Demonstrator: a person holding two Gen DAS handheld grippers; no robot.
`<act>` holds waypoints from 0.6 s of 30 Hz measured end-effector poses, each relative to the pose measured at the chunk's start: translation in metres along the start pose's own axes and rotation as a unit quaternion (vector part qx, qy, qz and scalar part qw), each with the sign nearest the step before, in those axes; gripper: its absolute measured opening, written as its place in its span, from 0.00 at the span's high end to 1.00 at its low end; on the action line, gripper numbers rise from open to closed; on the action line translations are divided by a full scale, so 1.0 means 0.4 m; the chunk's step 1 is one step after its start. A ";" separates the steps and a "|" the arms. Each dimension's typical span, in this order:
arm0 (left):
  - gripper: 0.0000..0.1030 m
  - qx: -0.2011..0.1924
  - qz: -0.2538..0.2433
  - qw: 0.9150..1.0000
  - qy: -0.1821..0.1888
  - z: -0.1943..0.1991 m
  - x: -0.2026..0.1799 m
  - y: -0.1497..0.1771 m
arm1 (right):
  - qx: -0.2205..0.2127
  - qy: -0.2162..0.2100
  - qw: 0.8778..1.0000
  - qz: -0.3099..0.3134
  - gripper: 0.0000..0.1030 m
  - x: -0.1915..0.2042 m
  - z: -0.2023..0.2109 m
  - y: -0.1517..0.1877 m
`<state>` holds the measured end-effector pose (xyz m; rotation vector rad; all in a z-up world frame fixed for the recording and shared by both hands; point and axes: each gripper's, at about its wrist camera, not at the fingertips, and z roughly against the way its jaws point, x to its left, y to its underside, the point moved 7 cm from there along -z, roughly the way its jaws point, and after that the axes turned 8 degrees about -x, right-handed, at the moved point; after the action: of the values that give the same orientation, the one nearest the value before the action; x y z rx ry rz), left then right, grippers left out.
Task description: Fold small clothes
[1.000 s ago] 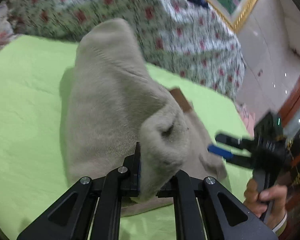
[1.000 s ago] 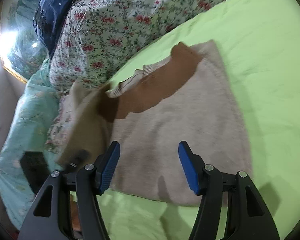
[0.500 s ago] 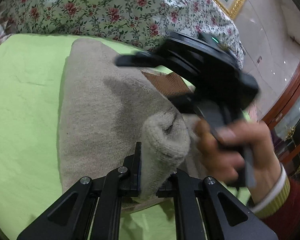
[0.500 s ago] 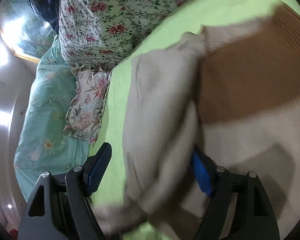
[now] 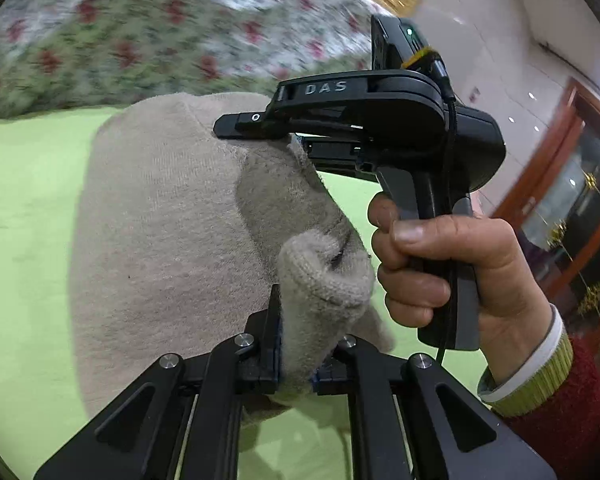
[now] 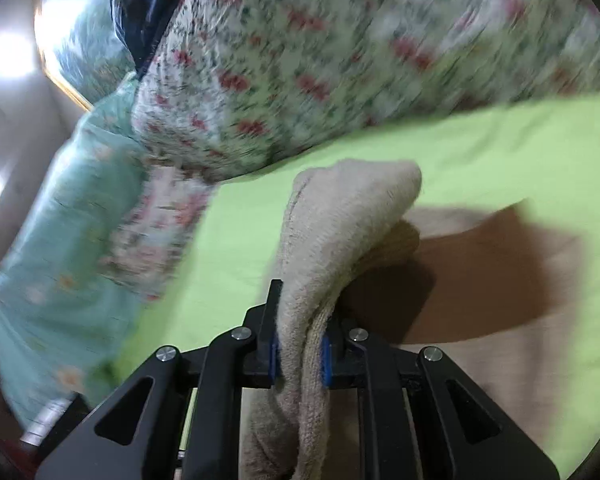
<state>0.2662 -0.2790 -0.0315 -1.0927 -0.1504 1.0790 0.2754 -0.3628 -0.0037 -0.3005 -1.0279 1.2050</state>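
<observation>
Sweater (image 5: pixel 172 240), beige and lying on the green bed sheet (image 5: pixel 24 208), is pinched at one edge by the left tongs (image 5: pixel 296 364) while the right tongs (image 6: pixel 300 356) are closing on another bunched edge, so both edges should be carried over level and laid square.

A home bedroom. Beyond the claw lies a lime-green bedsheet (image 6: pixel 500 148), backed by a floral quilt (image 6: pixel 340 60). A wooden cabinet (image 5: pixel 572 184) stands rightward.
</observation>
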 end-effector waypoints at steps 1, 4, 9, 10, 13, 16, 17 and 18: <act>0.91 0.008 -0.004 1.000 0.002 -0.026 -0.019 0.009 | -0.001 0.018 1.000 0.001 0.84 -0.034 0.020 0.004; 0.91 0.039 -0.013 0.999 -0.001 -0.106 -0.055 0.053 | 0.006 0.051 0.998 -0.020 0.84 -0.137 0.048 0.032; 0.91 0.065 -0.013 0.998 -0.001 -0.166 -0.077 0.091 | 0.014 0.078 0.996 -0.035 0.84 -0.239 0.052 0.066; 0.87 0.064 -0.016 0.998 0.001 -0.169 -0.082 0.091 | 0.012 0.075 0.996 -0.036 0.84 -0.240 0.050 0.063; 0.83 0.076 -0.023 0.997 -0.006 -0.196 -0.078 0.101 | 0.022 0.090 0.995 -0.024 0.82 -0.257 0.033 0.070; 0.80 0.085 -0.014 0.996 -0.007 -0.201 -0.067 0.115 | 0.027 0.105 0.994 -0.019 0.72 -0.271 0.016 0.087; 0.77 0.086 -0.010 0.996 -0.002 -0.191 -0.064 0.117 | 0.021 0.110 0.994 -0.017 0.69 -0.276 0.019 0.090; 0.74 0.088 -0.009 0.996 0.001 -0.179 -0.063 0.121 | 0.014 0.111 0.994 -0.016 0.65 -0.276 0.025 0.092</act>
<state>0.2642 -0.3422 -0.0953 -0.9324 -0.0604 1.0546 0.2452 -0.4481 -0.0776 -0.3850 -0.8186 1.1286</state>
